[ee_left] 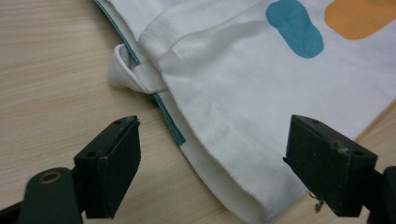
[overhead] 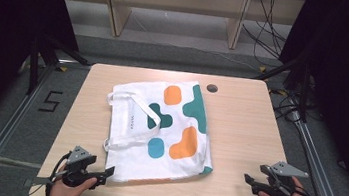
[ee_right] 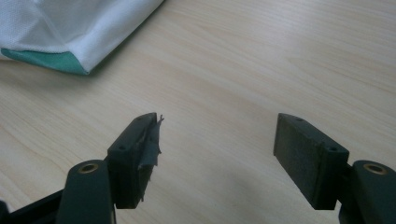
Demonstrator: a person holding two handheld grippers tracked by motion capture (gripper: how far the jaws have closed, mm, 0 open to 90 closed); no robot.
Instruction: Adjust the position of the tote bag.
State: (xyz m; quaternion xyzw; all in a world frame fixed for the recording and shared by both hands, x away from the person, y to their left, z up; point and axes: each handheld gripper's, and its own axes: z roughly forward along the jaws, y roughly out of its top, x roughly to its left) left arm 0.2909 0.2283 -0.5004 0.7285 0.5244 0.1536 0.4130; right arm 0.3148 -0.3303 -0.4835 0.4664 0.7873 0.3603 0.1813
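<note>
Two hands are coming in from the near edge of the table (overhead: 245, 117), each carrying a gripper. On the person's left, the left gripper (overhead: 109, 172) is hovering just beside the near left corner of a tote bag (overhead: 167, 142), its jaws standing wide apart; in the left gripper view (ee_left: 212, 154) that corner of white cloth is lying between the jaws, but the pads are not pressing on it. Off to the right, the right gripper (overhead: 248, 180) is sitting over bare wood, near the bag's other near corner — its jaws are gaping wide too, gripping nothing.

Lying flat in the middle of the table, the bag is white with rounded orange, teal and dark green patches. Its long axis is running from the near edge toward the far edge, tilted a little, and its mouth and handles (overhead: 132, 120) are facing the person's left. A small line of grey lettering is showing between the handles — too small to read. On the floor left of the table, a mark (overhead: 50, 101) shaped like a 5 is showing.
</note>
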